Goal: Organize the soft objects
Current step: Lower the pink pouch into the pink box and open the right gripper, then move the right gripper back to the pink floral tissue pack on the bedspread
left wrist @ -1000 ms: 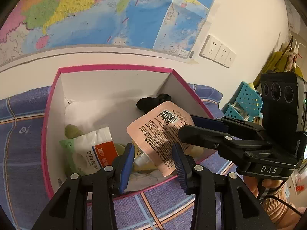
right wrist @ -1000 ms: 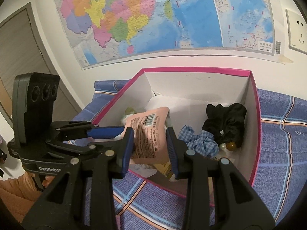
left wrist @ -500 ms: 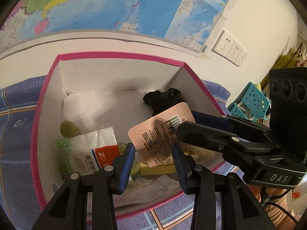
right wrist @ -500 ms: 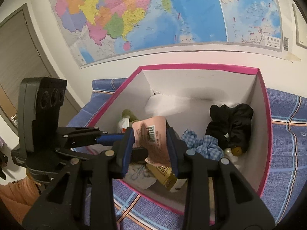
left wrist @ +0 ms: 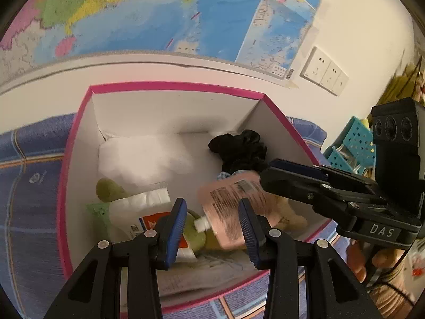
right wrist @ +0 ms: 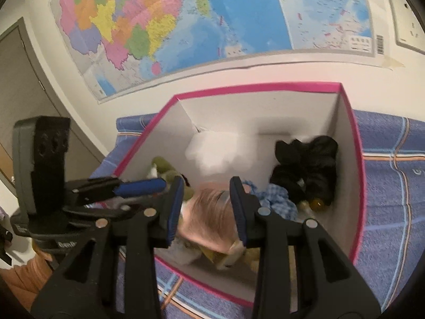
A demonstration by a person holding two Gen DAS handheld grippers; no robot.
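Note:
A pink-edged white box (left wrist: 170,87) (right wrist: 255,86) stands on the blue cloth by the wall. A pink spouted pouch (left wrist: 233,212) (right wrist: 209,212) is motion-blurred and drops or lies on the pile inside the box. My right gripper (right wrist: 207,207) is open above it, jaws apart, nothing held. It shows from the side in the left wrist view (left wrist: 292,178). My left gripper (left wrist: 212,226) is open and empty over the box's near edge. Inside also lie a black scrunchie (left wrist: 239,148) (right wrist: 305,164), a blue checked scrunchie (right wrist: 276,202), a white tissue pack (left wrist: 143,212) and a green plush (left wrist: 109,190).
A map (left wrist: 159,13) hangs on the wall behind the box, with sockets (left wrist: 324,71) to the right. A teal perforated basket (left wrist: 350,146) stands at the right. A white pad (left wrist: 148,156) lies at the box's back. A door (right wrist: 24,101) is at the left.
My right gripper has opened and let go of the pink pouch, which has dropped onto the pile in the box. Both grippers moved closer over the box.

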